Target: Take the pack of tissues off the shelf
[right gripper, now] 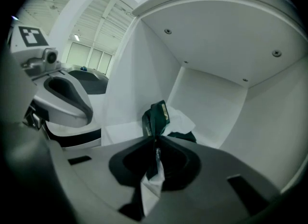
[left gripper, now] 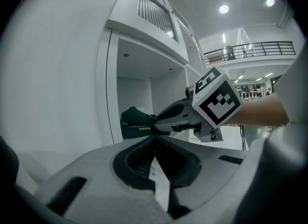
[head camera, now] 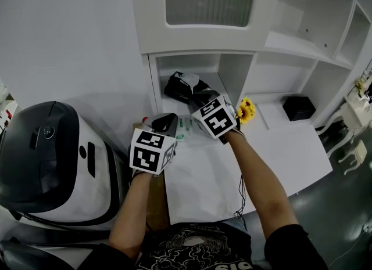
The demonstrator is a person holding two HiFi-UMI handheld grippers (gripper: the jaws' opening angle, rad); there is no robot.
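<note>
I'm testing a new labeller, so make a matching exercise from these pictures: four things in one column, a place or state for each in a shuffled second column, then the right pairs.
Things
1. yellow flowers
2. left gripper
3. pack of tissues
4. black box

Places or states
A. pinched in the right gripper, inside the shelf
B. shut, nothing between its jaws
C. farthest right of the four in the head view
D. just right of the right gripper in the head view

Pairs: 1-D, 2-B, 3-A, 4-C
</note>
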